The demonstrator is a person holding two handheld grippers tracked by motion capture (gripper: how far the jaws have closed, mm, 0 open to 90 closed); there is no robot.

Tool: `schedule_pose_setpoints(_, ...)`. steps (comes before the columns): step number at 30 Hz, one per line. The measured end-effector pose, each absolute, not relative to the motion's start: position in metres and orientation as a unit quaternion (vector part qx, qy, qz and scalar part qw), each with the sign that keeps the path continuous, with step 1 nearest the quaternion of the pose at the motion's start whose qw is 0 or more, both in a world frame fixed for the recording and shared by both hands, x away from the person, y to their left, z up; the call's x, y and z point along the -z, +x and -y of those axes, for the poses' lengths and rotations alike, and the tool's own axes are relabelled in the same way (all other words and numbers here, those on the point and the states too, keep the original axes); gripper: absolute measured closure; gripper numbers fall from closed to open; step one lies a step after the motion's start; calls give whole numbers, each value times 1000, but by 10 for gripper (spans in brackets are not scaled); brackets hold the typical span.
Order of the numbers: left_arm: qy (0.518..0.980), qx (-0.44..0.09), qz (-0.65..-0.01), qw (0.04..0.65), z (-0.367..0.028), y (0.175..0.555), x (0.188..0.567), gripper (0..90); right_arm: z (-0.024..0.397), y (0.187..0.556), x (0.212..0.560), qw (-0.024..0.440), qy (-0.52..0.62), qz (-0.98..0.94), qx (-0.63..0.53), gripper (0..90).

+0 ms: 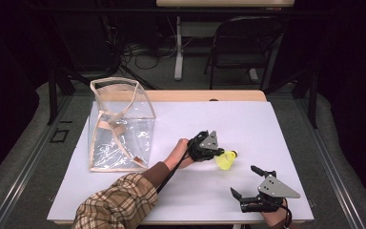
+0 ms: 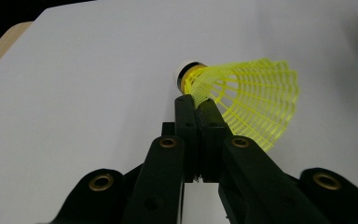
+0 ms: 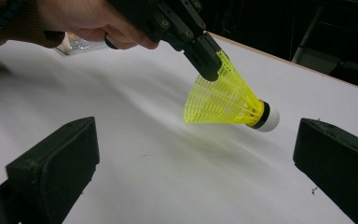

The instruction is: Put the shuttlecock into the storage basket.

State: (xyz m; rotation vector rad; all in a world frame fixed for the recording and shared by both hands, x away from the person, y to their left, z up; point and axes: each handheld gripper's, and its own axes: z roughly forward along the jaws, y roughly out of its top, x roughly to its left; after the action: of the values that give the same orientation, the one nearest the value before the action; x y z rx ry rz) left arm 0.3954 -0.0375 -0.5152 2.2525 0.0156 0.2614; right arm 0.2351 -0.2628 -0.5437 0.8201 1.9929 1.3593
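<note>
- Yellow mesh-skirted shuttlecock (image 1: 226,160), white cork with a black band, lying level with its skirt flared.
- It's up off the white table, pinched at the skirt's edge.

The shuttlecock (image 3: 226,100) has a neon-yellow mesh skirt, a black band and a white cork tip. Both the left gripper (image 1: 218,152) and the right gripper (image 1: 246,181) are black, each topped by a grey three-cornered plate; brass-coloured rivets dot the left one's jaws. The tabletop (image 1: 248,124) is white, with a light wood strip along its far edge. The bag (image 1: 119,126) near the left edge is clear plastic with beige trim. The sleeve (image 1: 116,202) shows a brown-and-cream plaid
</note>
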Motion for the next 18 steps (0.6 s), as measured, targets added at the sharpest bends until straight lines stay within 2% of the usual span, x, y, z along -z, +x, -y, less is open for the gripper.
schedule_pose_setpoints(6, 891, -97, -17, 444, 30, 396, 510, 893, 263, 235, 544, 293, 309, -748, -509, 0)
schedule_pose_setpoints(18, 887, -104, -29, 448, 15, 395, 506, 893, 262, 235, 544, 293, 310, -748, -508, 0)
